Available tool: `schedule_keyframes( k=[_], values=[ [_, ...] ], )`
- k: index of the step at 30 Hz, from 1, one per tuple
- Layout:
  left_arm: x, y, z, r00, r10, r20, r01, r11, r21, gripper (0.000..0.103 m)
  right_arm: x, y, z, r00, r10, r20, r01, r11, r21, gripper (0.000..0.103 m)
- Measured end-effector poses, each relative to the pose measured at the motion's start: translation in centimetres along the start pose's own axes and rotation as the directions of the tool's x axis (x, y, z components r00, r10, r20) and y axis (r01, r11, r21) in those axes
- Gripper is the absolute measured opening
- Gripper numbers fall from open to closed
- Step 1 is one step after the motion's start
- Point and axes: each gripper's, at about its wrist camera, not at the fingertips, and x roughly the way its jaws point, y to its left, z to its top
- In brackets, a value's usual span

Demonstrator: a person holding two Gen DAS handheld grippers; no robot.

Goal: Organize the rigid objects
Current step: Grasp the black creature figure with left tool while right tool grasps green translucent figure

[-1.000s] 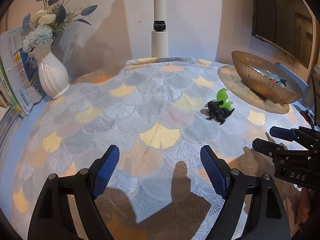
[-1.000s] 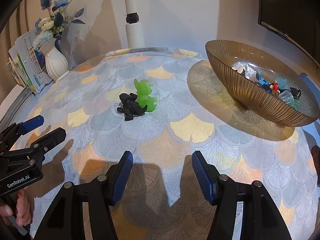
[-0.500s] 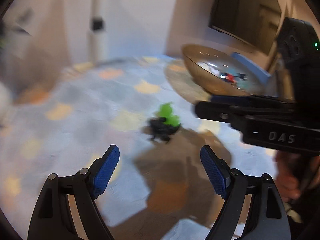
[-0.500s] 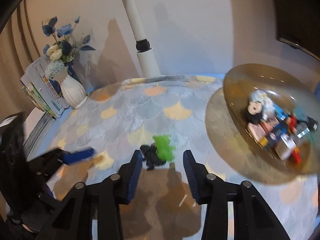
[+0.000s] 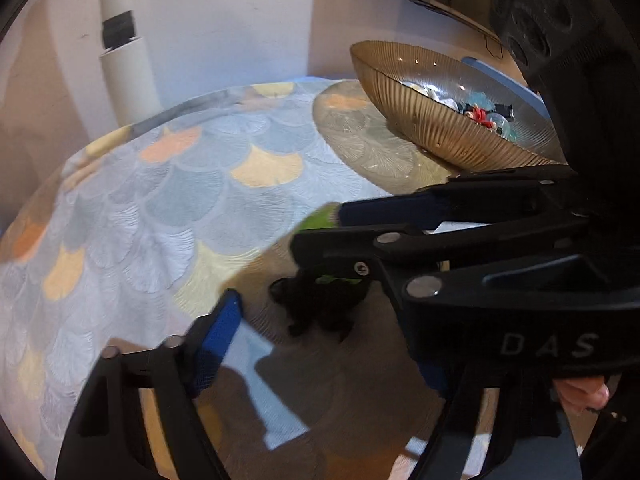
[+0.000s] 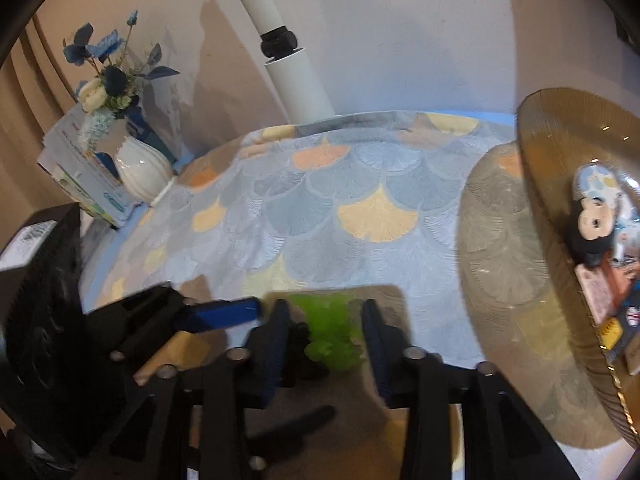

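Note:
A translucent green toy figure (image 6: pixel 332 336) and a black toy figure (image 5: pixel 320 308) stand touching on the patterned tablecloth (image 5: pixel 160 208). My right gripper (image 6: pixel 326 340) straddles the green figure, its jaws closing with a thin gap still showing beside the right pad. In the left wrist view the right gripper (image 5: pixel 318 230) crosses from the right, with a bit of the green figure (image 5: pixel 320 218) showing at its tips. My left gripper (image 5: pixel 316 312) is open and closing, and the black figure sits between its fingers. Its right finger is hidden behind the right gripper.
A ribbed amber bowl (image 6: pixel 560 152) holding several small toys stands at the right, seen too as the bowl (image 5: pixel 420 120) at back right. A white post (image 6: pixel 296 80) rises behind the table. A white vase (image 6: pixel 144 172) with flowers and a stack of books (image 6: pixel 80 184) stand at the far left.
Both grippers have come in over the two figures from either side. The right jaws have narrowed around the green figure. The left view has swung right, and the vase has left it.

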Motion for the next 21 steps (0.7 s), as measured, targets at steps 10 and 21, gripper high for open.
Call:
schedule_keyframes(
  k=[10, 21],
  values=[
    [-2.4, -0.1, -1.7, 0.998, -0.002, 0.061, 0.005, 0.999, -0.041, 0.045, -4.3, -0.7, -1.0, 0.997, 0.002, 0.080, -0.004, 1.000, 0.021, 0.009],
    [-5.3, 2.2, -6.1, 0.992, 0.088, 0.091, -0.068, 0.976, -0.205, 0.045, -5.9, 0.8, -8.0, 0.999, -0.033, 0.029, 0.035, 0.998, -0.060, 0.024]
  ],
)
